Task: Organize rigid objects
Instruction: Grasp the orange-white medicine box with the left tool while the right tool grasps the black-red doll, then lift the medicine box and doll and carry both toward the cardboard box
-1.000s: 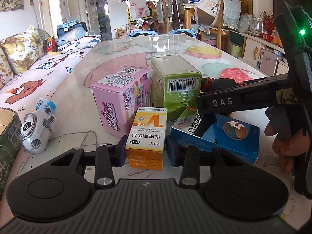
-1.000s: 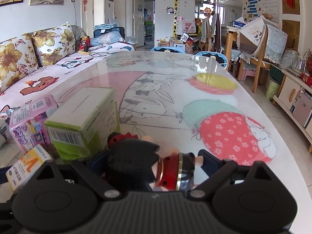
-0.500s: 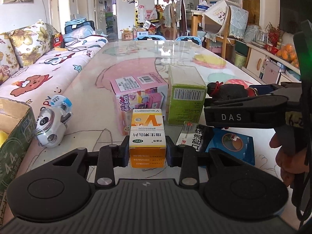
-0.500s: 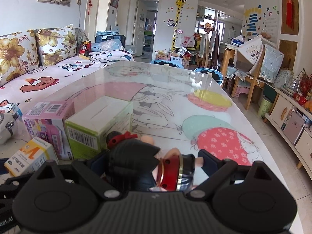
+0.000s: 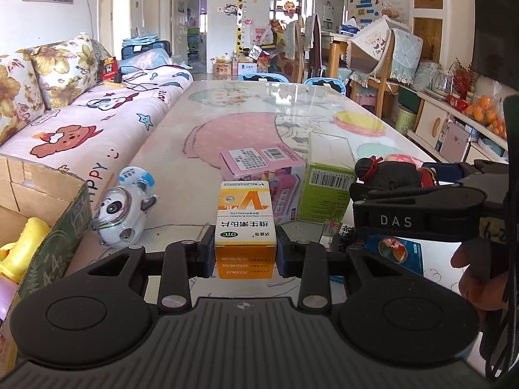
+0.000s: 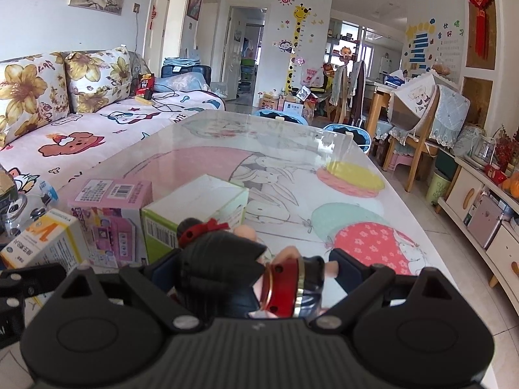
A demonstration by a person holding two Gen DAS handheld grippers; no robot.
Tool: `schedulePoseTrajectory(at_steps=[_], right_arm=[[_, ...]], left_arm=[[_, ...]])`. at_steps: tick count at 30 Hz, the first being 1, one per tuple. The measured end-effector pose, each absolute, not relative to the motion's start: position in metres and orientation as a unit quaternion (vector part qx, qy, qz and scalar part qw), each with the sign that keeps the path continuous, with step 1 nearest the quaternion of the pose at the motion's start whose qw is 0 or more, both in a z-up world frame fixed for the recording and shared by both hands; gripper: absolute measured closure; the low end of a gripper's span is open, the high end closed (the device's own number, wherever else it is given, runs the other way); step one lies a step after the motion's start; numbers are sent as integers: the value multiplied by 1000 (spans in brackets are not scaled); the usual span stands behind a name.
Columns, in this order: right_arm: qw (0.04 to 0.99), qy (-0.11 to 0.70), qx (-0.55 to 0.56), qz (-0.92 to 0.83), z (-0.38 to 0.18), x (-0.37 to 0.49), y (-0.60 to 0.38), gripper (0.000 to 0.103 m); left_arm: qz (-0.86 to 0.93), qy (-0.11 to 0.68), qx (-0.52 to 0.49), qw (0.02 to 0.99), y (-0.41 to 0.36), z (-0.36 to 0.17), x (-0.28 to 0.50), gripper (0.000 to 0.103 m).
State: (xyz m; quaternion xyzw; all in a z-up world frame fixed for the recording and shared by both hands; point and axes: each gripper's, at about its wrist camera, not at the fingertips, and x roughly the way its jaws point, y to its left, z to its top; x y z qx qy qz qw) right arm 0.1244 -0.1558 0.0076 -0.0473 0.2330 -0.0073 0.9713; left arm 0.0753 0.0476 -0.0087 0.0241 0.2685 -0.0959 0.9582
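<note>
My left gripper [image 5: 245, 253] is shut on an orange and white vitamin box [image 5: 244, 223] and holds it above the table. My right gripper [image 6: 249, 267] is shut on a doll with black hair and a red bow [image 6: 227, 259], lying sideways between the jaws; the doll also shows in the left wrist view [image 5: 386, 170]. A pink box [image 5: 266, 165] and a green box [image 5: 327, 178] stand together on the table beyond the vitamin box. A blue box [image 5: 395, 253] lies flat under the right gripper. A panda toy [image 5: 121, 210] lies at the left.
A cardboard box [image 5: 48, 227] with yellow toys stands at the near left. The table [image 6: 292, 162] has a glass top over a cartoon cloth. A sofa [image 6: 81, 129] runs along its left side. Chairs and cabinets stand to the right.
Both grippers have risen and tilted up with their loads. The vitamin box has come up off the table and toward me.
</note>
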Motion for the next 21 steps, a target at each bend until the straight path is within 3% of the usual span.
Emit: schedulePoseTrajectory(at_steps=[21], right_arm=[[974, 216, -68, 20, 25, 115, -111, 8]], left_arm=[[-56, 242, -18, 968, 60, 0, 70, 61]])
